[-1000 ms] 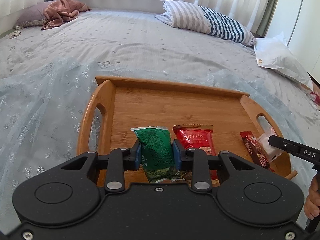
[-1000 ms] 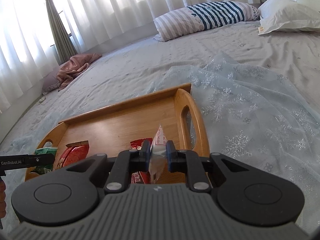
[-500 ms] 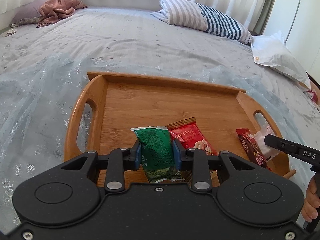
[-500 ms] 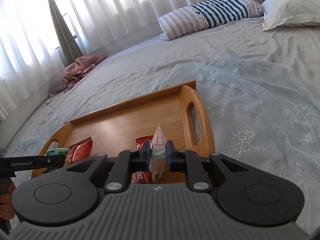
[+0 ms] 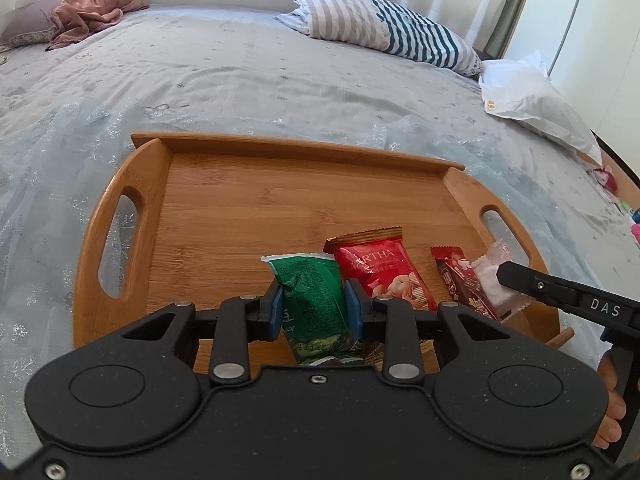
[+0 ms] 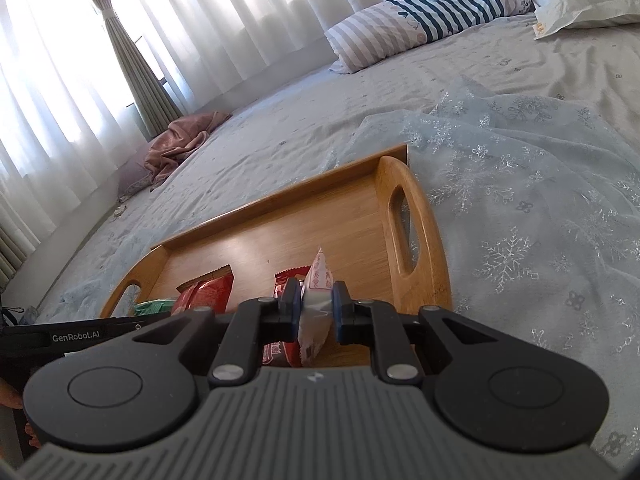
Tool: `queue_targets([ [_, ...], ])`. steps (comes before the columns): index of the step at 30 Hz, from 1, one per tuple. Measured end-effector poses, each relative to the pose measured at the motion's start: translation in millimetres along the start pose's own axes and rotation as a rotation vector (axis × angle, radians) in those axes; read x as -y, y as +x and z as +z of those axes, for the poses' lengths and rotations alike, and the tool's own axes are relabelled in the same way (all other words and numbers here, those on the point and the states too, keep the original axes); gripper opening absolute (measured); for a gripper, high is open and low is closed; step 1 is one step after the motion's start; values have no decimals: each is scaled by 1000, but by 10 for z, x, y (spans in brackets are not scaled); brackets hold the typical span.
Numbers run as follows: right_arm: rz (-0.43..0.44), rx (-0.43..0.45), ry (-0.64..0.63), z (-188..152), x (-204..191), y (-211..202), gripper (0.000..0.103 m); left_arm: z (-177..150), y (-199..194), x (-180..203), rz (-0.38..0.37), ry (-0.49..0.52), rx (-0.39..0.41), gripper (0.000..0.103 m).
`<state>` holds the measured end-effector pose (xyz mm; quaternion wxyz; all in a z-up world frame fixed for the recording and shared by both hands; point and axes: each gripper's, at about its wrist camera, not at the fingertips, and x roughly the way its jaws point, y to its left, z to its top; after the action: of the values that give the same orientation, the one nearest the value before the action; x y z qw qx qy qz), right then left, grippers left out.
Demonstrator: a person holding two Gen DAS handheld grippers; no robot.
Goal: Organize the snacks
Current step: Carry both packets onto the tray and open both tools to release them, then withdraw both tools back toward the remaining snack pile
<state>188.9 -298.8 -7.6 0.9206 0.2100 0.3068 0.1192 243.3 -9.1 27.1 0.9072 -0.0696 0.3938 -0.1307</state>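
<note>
A wooden tray (image 5: 248, 208) lies on the bed; it also shows in the right wrist view (image 6: 352, 208). My left gripper (image 5: 314, 306) is shut on a green snack packet (image 5: 310, 300) over the tray's near edge. A red MARTHA packet (image 5: 380, 270) lies beside it, and a dark red bar (image 5: 460, 280) further right. My right gripper (image 6: 316, 306) is shut on a white-pink packet (image 6: 316, 304), held upright over the tray's right end; that packet also shows in the left wrist view (image 5: 494, 276). The red packet (image 6: 208, 292) and the bar (image 6: 286, 280) show below it.
The bed has a grey sheet and a sheer snowflake cloth (image 6: 520, 200) under the tray. A striped pillow (image 5: 380, 36), a white pillow (image 5: 532, 108) and a pink blanket (image 5: 88, 12) lie at the far side. Small items (image 5: 608, 176) lie at the right edge.
Both grippers have shifted over the tray, still holding their packets. The tray has slid right in the left wrist view. The red MARTHA packet now lies tilted.
</note>
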Motion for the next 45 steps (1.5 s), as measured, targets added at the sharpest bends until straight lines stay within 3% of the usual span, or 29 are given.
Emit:
queue_targets([
  [15,32,-9,-5,-37,-20,21,20,-36,56,105,-2,28,-10,30],
  [17,30,-7,-4,-38,-18,18,24,-31,51,108,7,28,-7,31],
  [24,1,9,-31,-30,-46,-27,33,1,-43,113,47,43,21,58],
  [28,-9,24,-50,-24,-69,-69,48,4,-123,134,72,63,45,73],
  [34,-31,45,-90,-33,-158,-167,63,-10,-287,172,92,85,77,83],
  [45,-94,71,-206,-151,-376,-439,80,-220,-821,188,86,96,139,93],
])
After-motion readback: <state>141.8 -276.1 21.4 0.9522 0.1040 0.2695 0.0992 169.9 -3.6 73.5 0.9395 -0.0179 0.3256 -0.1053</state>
